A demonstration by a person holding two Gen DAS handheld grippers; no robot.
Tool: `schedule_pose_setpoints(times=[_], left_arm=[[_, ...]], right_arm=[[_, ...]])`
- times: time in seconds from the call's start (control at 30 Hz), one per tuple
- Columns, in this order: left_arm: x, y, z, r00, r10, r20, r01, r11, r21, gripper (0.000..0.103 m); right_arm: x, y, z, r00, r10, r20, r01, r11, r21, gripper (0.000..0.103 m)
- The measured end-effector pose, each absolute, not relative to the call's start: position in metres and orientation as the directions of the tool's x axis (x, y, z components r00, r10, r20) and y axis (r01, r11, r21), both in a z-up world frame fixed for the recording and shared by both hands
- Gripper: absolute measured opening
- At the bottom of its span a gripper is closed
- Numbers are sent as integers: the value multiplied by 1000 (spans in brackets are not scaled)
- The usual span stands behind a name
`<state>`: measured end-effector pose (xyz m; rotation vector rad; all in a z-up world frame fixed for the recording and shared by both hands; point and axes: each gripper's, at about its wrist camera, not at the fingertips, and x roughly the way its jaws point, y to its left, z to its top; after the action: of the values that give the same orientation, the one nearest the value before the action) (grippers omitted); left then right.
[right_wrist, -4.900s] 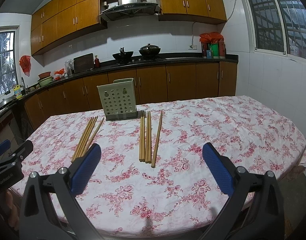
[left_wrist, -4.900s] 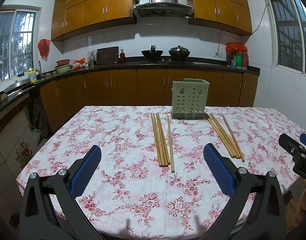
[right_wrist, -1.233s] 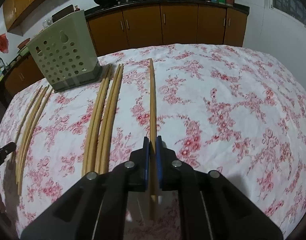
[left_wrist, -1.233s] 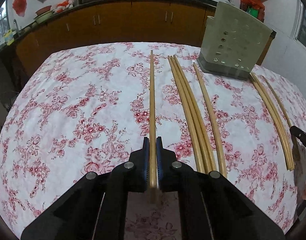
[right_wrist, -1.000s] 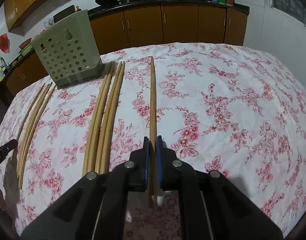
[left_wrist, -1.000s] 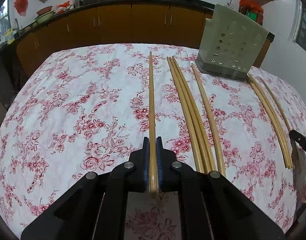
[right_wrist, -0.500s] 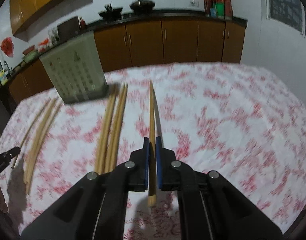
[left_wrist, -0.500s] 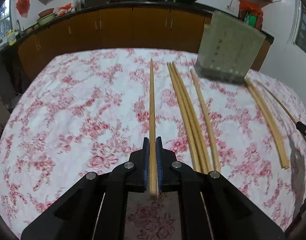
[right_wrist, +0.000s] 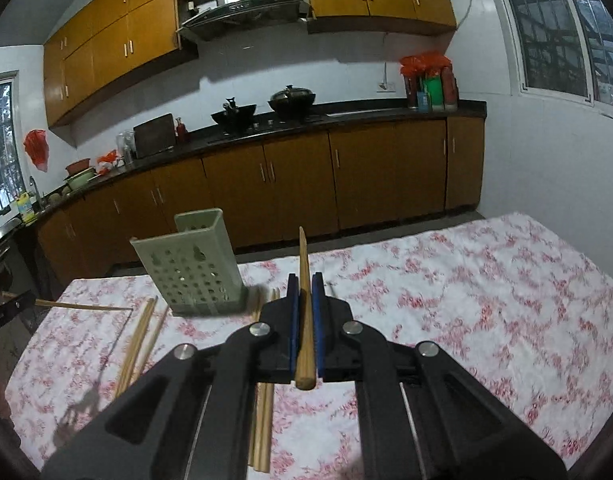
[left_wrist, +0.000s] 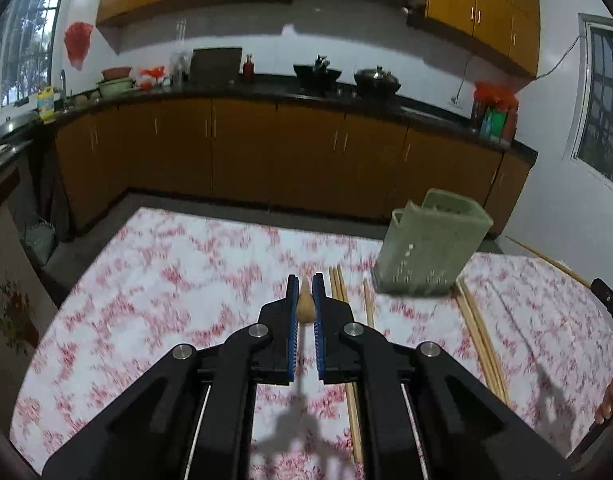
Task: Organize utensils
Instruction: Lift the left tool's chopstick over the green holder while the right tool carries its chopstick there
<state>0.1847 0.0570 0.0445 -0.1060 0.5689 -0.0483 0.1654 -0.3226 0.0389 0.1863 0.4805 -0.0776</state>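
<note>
My left gripper (left_wrist: 305, 280) is shut on a wooden chopstick (left_wrist: 305, 307), seen almost end-on and lifted off the floral tablecloth (left_wrist: 186, 280). My right gripper (right_wrist: 305, 280) is shut on another chopstick (right_wrist: 304, 280) that points up and forward. The green perforated utensil holder (left_wrist: 430, 252) stands at the table's far side, ahead and right of the left gripper, and ahead and left of the right gripper, where the holder (right_wrist: 190, 268) shows its open top. Loose chopsticks (left_wrist: 480, 336) still lie on the cloth, as do the chopsticks (right_wrist: 136, 340) in the right wrist view.
Brown kitchen cabinets (left_wrist: 266, 152) and a dark counter with pots run behind the table. A gap of floor separates the table's far edge from them. A tiled wall (right_wrist: 546, 160) stands to the right. The other gripper (right_wrist: 4, 314) shows at the left edge, holding its chopstick level.
Both grippers have risen and tilted upward, lifting their chopsticks off the cloth. The holder and the remaining chopsticks now sit lower and farther in both views.
</note>
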Motion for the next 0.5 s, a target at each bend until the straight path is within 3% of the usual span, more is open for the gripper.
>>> schedule_pose_setpoints(times=[0.23, 0.5], left_arm=[[183, 58, 42, 840, -67, -538, 15, 995, -102, 8], [182, 57, 43, 841, -67, -537, 17, 995, -98, 8]], right_arm=[[187, -317, 20, 791, -21, -612, 117, 986, 118, 8], [180, -318, 27, 818, -18, -575, 118, 983, 138, 8]])
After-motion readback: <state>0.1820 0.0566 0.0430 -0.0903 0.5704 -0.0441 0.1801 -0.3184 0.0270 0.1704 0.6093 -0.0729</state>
